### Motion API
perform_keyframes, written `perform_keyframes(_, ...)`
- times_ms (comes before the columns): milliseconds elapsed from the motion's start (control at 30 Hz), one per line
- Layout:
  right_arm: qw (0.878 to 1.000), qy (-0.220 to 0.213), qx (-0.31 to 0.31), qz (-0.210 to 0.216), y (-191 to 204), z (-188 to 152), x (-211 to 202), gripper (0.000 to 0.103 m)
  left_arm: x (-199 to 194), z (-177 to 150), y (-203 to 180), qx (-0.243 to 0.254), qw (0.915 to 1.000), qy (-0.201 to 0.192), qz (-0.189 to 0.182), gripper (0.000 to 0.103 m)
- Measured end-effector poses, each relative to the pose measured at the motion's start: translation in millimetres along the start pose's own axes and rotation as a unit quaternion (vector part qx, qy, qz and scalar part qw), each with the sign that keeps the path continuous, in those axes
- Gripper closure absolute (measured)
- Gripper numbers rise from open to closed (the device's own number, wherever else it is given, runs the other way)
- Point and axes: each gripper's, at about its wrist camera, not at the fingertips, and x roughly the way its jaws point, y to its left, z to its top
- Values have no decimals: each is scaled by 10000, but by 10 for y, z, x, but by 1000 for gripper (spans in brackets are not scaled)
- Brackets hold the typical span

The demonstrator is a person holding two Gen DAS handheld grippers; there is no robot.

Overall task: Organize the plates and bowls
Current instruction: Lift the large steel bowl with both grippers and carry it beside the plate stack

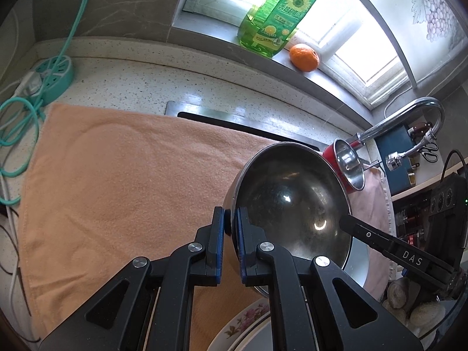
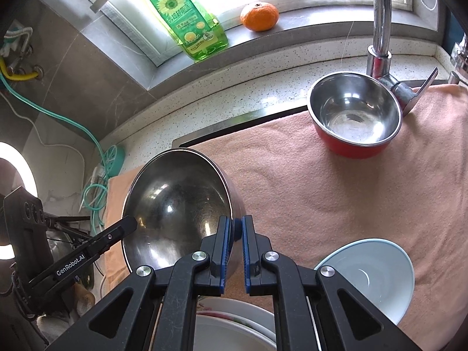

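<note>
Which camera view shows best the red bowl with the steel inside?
The right wrist view: the red bowl stands whole on the towel, beside the faucet. In the left wrist view it is small, partly hidden behind the large steel bowl.

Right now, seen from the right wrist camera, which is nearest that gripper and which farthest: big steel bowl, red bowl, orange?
1. Big steel bowl, its rim between the right gripper fingers.
2. Red bowl, farther back on the right.
3. Orange, on the windowsill.

Around us: windowsill, tabletop, tap

We see a green bottle (image 2: 190, 23) and an orange (image 2: 259, 16) on the windowsill (image 2: 307, 36), a peach towel (image 1: 117, 169) over the speckled tabletop (image 1: 131, 82), and a chrome tap (image 2: 381, 29).
</note>
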Motion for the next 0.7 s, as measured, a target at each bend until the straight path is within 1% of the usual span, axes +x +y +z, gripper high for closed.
perform_keyframes(700, 9970, 306, -646, 281, 544, -397, 63, 95, -477, -444, 458, -580, 9972, -332, 328, 96)
